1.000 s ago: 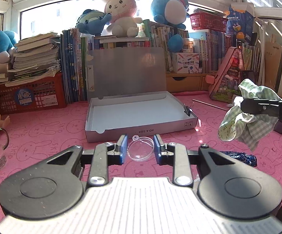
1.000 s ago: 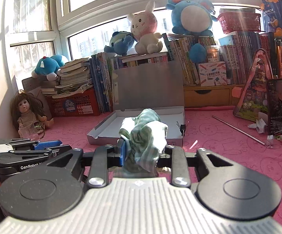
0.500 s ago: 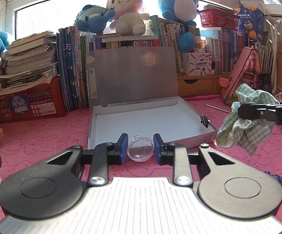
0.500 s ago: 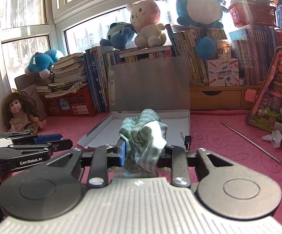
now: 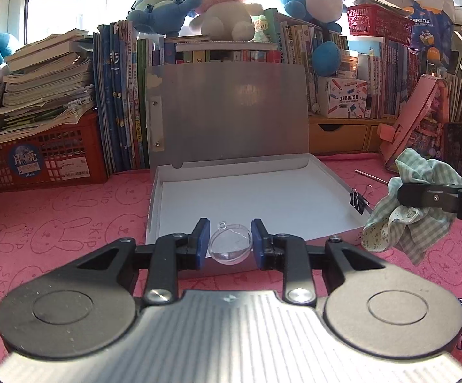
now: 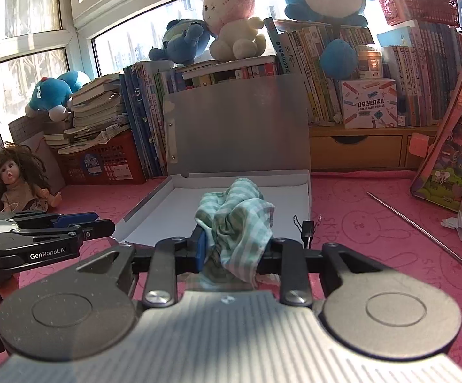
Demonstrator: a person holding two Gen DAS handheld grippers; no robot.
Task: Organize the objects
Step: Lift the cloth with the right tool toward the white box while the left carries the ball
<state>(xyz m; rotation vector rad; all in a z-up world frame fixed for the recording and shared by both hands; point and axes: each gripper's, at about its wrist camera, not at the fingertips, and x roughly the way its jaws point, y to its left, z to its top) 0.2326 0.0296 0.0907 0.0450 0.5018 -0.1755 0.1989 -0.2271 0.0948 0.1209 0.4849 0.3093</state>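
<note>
Sunlight falls across an open flat box (image 5: 250, 198) whose white tray is taken as the landmark; its grey lid (image 5: 227, 111) is propped upright at the far edge.

A clear plastic ball (image 5: 230, 246) is held in the left gripper (image 5: 230, 242), clamped across its widest part between the blue pads (image 5: 201, 242), just over the box's near wall. A small hanging loop is seen on top of the ball. The shell is judged light, rigid and slick, and possibly brittle, so only gentle pressure across the middle is advised; a grip off the middle would likely let it squirt out.

A green checked cloth (image 6: 235, 223) is bunched in the right gripper (image 6: 234, 249), whose jaws are closed on it, beside the box's right near corner. The cloth is judged soft and light; a pinch on the gathered bulk should hold, though loose corners hang below and may drag on the box wall.

A black binder clip (image 5: 357, 201) is clipped to the box's right wall. The tray itself is seen bare, so both things are judged still to be set down inside.
</note>
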